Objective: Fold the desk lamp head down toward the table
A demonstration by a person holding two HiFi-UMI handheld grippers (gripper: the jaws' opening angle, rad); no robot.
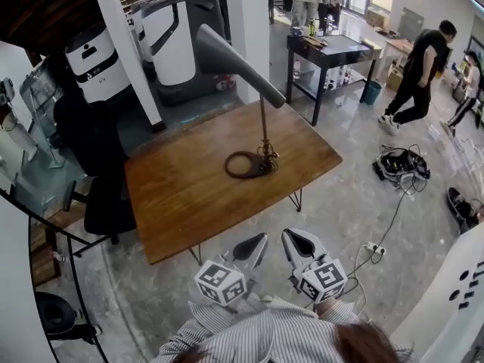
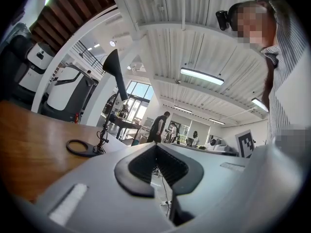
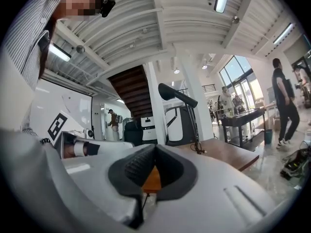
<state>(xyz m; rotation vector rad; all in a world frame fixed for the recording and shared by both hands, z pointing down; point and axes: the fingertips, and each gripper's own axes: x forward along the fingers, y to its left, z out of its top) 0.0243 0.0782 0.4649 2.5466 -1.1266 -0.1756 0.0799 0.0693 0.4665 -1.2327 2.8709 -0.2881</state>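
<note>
Grey lamp head [image 1: 231, 55] sits raised, folding not started. Left claw [image 1: 257, 242] and right claw [image 1: 293, 239] are pressed together, empty, and need to reach over the bench [image 1: 181, 195].

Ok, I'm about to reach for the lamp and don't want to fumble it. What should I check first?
1. Lamp head up, ready to fold: ok.
2. Ring base flat on the table: ok.
3. Path down for the head: ok, only its own base and cable below.
4. Left gripper open for a grip: not ok, shut.
5. Right gripper open: not ok, shut.
6. Grippers at the lamp: not ok, both short of the table edge.
</note>
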